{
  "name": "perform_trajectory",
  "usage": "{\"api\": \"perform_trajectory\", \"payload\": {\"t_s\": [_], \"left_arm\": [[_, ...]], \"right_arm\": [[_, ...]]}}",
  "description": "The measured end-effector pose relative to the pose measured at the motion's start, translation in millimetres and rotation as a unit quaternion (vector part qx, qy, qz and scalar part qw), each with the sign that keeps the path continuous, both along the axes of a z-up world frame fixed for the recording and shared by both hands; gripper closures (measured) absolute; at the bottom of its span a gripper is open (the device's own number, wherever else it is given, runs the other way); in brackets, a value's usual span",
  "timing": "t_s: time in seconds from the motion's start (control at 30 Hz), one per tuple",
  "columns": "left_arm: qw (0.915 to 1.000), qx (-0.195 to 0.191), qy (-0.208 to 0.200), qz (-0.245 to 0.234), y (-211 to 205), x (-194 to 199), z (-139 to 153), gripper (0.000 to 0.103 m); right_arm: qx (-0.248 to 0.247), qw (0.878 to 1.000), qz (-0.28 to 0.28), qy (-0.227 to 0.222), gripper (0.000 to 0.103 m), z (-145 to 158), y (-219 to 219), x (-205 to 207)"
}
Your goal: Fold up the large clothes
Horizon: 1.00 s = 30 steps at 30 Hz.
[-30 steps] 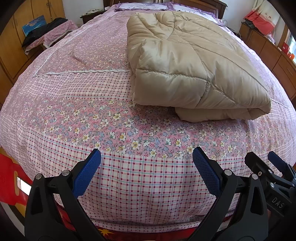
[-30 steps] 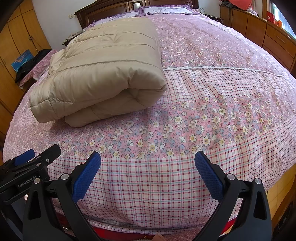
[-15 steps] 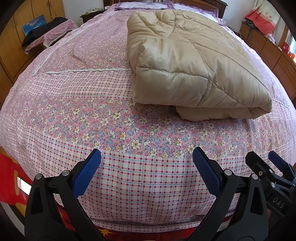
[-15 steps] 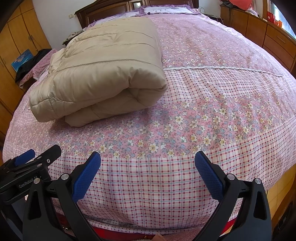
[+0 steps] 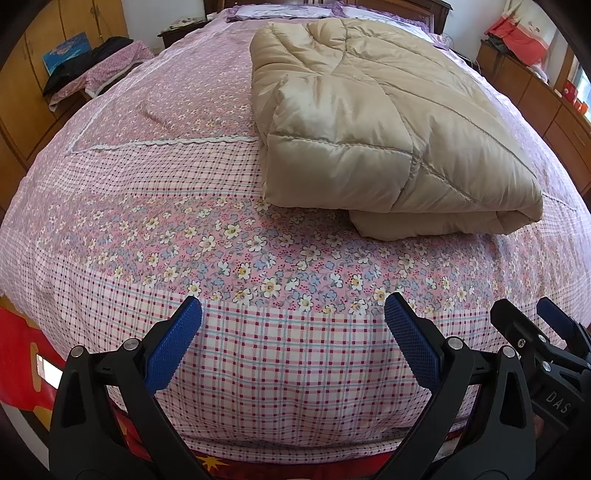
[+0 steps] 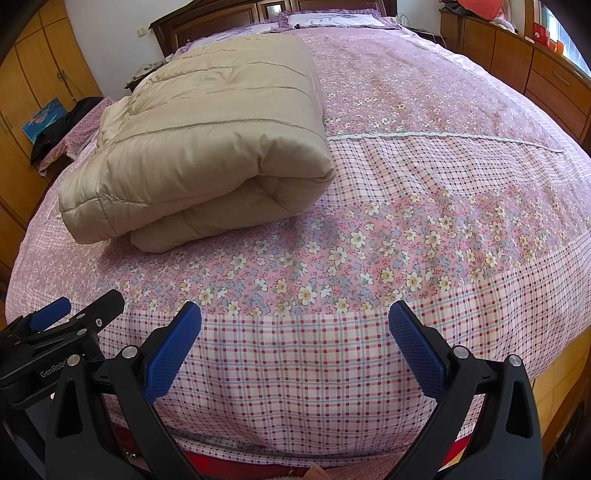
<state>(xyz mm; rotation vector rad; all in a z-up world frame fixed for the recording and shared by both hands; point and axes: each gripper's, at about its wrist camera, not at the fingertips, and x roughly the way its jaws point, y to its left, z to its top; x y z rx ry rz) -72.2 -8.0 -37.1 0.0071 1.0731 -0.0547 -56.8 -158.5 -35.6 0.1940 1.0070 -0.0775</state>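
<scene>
A beige quilted down coat (image 5: 376, 122) lies folded into a thick bundle on the bed, right of centre in the left wrist view and left of centre in the right wrist view (image 6: 207, 147). My left gripper (image 5: 293, 314) is open and empty over the foot edge of the bed, well short of the coat. My right gripper (image 6: 295, 317) is open and empty, also at the foot edge. The right gripper's tip shows at the left wrist view's right edge (image 5: 532, 325); the left gripper shows at the right wrist view's left edge (image 6: 70, 317).
The bed (image 5: 147, 192) has a pink floral and plaid cover. Pillows (image 6: 332, 18) lie against the headboard. Wooden cabinets (image 6: 554, 85) line the right side. Wardrobes and a bench with dark clothes (image 5: 96, 62) stand on the left.
Both views have shifted very slightly. The coat and both open grippers keep about the same places.
</scene>
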Motion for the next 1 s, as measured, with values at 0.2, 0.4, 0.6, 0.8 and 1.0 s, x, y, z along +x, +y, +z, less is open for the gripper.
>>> {"api": "perform_trajectory", "payload": {"t_s": [0.2,0.4,0.6,0.8,1.0], "left_arm": [[1.0000,0.003,0.001,-0.002,-2.1,1.7,1.4,0.004],[1.0000,0.003,0.001,-0.007,-5.6,4.8,3.3,0.004],[1.0000,0.005,0.002,-0.007,-7.5,3.5,2.8,0.004],[1.0000,0.006,0.001,-0.007,-8.4,2.9,3.0,0.004],[1.0000,0.005,0.002,-0.006,-9.9,1.7,3.2,0.004]], "right_arm": [[-0.003,1.000,0.002,-0.001,0.005,2.2,2.2,2.0],[-0.003,1.000,0.002,-0.001,0.005,3.1,0.9,2.2],[-0.001,1.000,0.003,-0.001,0.005,3.0,1.7,2.0],[-0.001,1.000,0.003,-0.003,0.005,2.3,0.7,2.1],[-0.001,1.000,0.004,-0.002,0.005,2.4,-1.1,2.1]]}}
